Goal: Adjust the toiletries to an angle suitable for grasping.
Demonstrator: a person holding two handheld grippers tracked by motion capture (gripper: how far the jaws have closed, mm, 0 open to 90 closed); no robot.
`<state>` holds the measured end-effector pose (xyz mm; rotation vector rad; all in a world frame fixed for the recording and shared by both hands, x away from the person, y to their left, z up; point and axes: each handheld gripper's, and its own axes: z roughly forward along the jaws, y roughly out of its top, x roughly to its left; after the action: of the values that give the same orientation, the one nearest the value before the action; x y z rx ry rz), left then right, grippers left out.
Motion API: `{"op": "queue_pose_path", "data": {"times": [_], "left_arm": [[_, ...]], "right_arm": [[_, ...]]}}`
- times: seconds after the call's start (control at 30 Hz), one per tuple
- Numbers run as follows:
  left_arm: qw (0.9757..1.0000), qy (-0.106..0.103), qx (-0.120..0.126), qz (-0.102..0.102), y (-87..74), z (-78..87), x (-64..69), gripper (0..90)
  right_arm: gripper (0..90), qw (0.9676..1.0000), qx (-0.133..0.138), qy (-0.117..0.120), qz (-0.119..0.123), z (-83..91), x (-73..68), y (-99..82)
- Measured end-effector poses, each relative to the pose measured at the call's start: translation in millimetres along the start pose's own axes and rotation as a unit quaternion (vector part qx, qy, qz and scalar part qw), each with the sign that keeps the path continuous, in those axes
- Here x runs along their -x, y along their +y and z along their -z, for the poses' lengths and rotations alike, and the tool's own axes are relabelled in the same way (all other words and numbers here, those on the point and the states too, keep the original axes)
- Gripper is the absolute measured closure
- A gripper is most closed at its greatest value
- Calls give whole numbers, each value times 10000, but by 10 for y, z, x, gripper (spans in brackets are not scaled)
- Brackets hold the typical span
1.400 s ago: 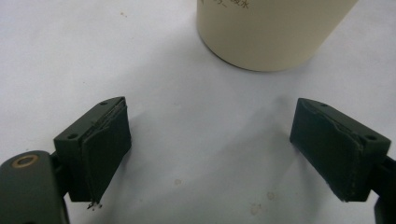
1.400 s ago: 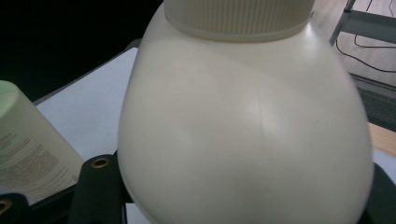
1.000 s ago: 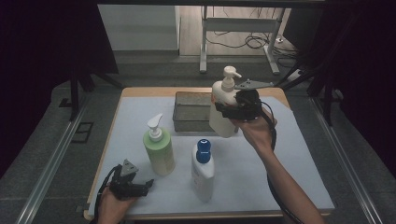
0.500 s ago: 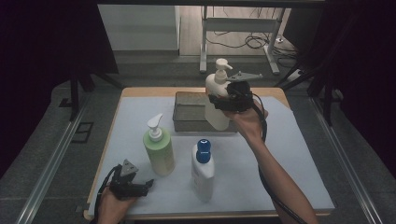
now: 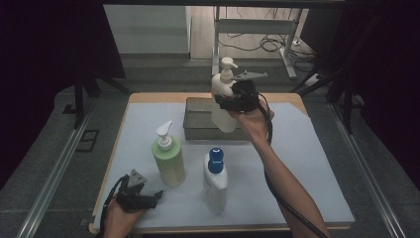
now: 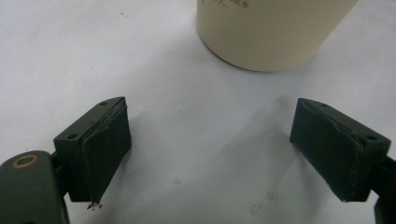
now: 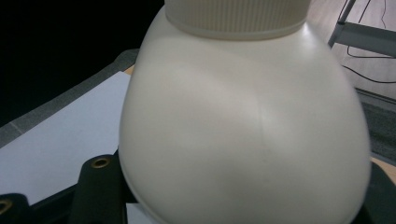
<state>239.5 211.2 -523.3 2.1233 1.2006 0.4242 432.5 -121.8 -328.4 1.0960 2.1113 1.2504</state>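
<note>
Now the right gripper [image 5: 233, 99] pinches a smooth, cream plastic pump bottle [image 5: 224, 101] with rounded shoulders (its ribbed collar shows in the right gripper view) and holds it upright above the grey rectangular tray [image 5: 200, 119] near the far edge of the table [image 5: 307, 173]. At the near left corner the left gripper [image 5: 151, 197] rests with jaws spread on the white matte cover, just beside the green pump bottle [image 5: 169, 161]; a blue-capped white bottle [image 5: 215, 179] stands near.

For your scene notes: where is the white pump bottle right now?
In the high view, the white pump bottle is clamped in the right gripper, lifted above the grey tray at the table's far side.
</note>
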Motion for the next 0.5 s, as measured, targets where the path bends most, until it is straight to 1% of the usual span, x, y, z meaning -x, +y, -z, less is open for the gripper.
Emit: {"op": "queue_pose_path", "data": {"times": [0.27, 0.33, 0.5], "left_arm": [[10000, 0, 0, 0, 0, 0, 0, 120], [10000, -1, 1, 0, 0, 0, 0, 120], [10000, -4, 0, 11, -1, 0, 2, 120]], "right_arm": [[371, 10000, 25, -64, -20, -161, 11, 42], [371, 10000, 17, -63, -21, -177, 11, 46], [371, 9999, 31, -79, -69, -318, 5, 65]]}}
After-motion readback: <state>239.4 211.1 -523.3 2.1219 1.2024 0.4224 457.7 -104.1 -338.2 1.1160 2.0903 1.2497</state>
